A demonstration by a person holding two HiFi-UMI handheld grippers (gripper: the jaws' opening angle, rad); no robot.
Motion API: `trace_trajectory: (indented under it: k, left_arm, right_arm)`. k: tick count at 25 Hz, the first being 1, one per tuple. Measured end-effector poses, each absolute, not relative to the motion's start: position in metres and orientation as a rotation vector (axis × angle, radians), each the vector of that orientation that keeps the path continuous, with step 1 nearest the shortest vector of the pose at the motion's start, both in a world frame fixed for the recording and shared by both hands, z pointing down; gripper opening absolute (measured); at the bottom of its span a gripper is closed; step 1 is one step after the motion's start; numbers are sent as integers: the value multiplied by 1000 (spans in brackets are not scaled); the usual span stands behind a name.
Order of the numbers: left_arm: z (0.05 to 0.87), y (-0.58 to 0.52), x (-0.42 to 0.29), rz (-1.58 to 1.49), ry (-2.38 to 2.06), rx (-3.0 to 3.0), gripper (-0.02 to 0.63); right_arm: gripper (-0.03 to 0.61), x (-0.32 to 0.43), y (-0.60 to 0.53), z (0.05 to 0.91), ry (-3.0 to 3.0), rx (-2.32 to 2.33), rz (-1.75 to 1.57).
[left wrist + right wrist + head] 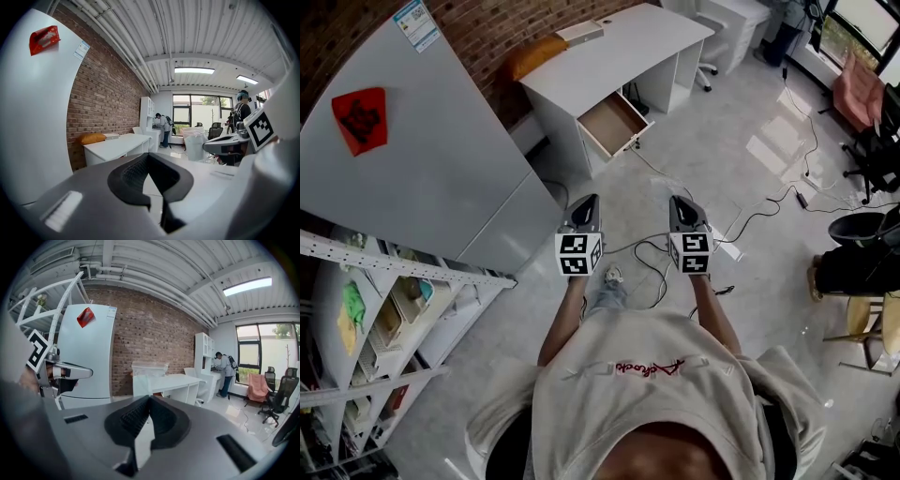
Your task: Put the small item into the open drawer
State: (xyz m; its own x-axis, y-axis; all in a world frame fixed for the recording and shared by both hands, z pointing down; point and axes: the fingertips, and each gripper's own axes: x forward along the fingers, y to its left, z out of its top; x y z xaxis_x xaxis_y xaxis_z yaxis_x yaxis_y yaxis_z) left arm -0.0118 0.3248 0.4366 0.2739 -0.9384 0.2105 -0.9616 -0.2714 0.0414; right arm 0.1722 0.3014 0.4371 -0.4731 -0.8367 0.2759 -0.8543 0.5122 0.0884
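The white desk (619, 47) stands against the brick wall, and its wooden drawer (614, 122) is pulled open over the floor. A small flat box (579, 34) lies on the desk's far left part beside an orange cushion (534, 54); the left gripper view shows this box (111, 136) too. I hold both grippers side by side in the air over the floor, well short of the desk. The left gripper (589, 201) (149, 158) is shut with nothing in it. Likewise the right gripper (679, 202) (150, 399) is shut and empty.
A tall white fridge (412, 159) rises on the left, with metal shelves (384, 309) below it. Cables (652, 258) trail across the floor under the grippers. Office chairs (872, 155) stand at the right. A person (224, 365) stands far off by the window.
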Motion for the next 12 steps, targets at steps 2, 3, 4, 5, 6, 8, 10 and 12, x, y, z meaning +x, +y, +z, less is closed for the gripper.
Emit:
trace_trajectory:
  k: [2,3,4,5,6,8,10,12]
  left_arm:
    - [435,303,-23,213,-1781,2374,9]
    - [433,291,-28,210,-1780,2374,9]
    - [431,279,-34,207,-1778,2375,9]
    - [429,268,-38,205,-1775,2377,9]
    - [427,257,-43,204,-1771,2383,9]
    - [423,234,-53,202,-1764,2395,9]
    - [420,212,-63,197,-1763,2405,9]
    - [418,192,-73,192,-1762,2411,9]
  right_arm:
    - [12,161,281,434,-2466,1418,81]
    - [12,156,271,432,-2463,1416,78]
    - [12,150,260,430,-2461,1416,76]
    - [12,144,249,429,-2461,1417,76]
    - [12,139,239,428,-2461,1420,76]
    - [12,128,217,426,-2460,1427,72]
    - [12,118,196,423,-2460,1434,64]
    - [12,109,177,421,-2456,1441,60]
